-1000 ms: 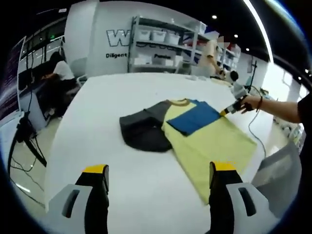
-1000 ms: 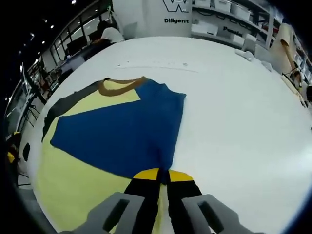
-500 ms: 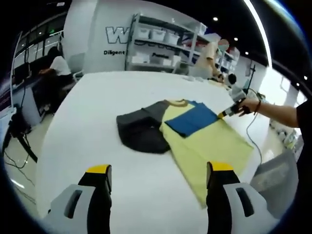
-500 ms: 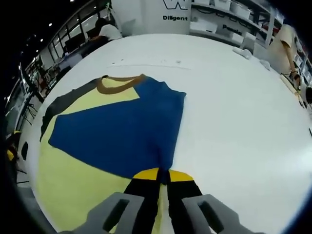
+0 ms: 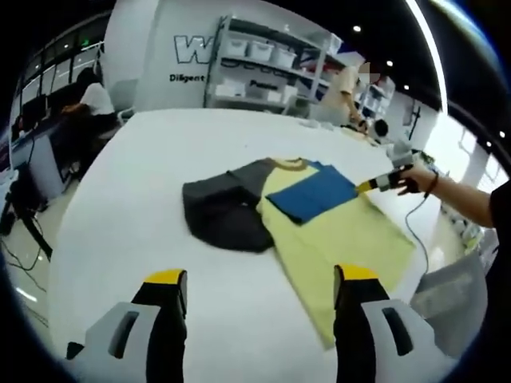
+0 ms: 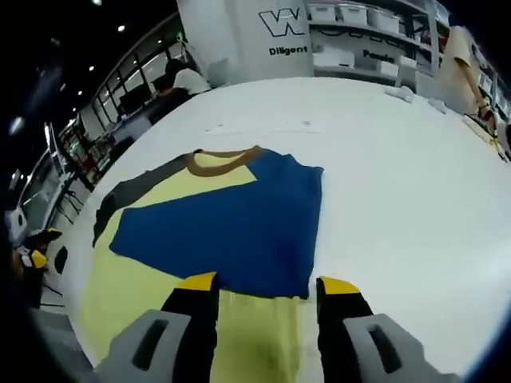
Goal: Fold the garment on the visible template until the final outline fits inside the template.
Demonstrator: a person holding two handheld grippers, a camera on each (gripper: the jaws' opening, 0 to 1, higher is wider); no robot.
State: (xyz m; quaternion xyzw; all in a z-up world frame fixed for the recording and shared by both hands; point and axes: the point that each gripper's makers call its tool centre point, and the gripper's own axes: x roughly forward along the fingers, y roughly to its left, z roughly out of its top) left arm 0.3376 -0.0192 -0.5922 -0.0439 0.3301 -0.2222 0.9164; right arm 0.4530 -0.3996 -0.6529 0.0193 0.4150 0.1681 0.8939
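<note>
In the left gripper view, the left gripper hangs above the near edge of the white table, jaws spread wide with nothing between them, likely waiting its turn. The garment lies flat past it, towards the right: yellow body, dark grey sleeve spread out to the left, blue sleeve folded in over the chest. The right gripper sits at the blue sleeve's far right edge.

In the right gripper view, the right gripper stands parted, straddling the near hem of the blue sleeve and gripping nothing, which suggests that fold is laid. The grey sleeve on the far left looks unfolded. I can't pick out a template.
</note>
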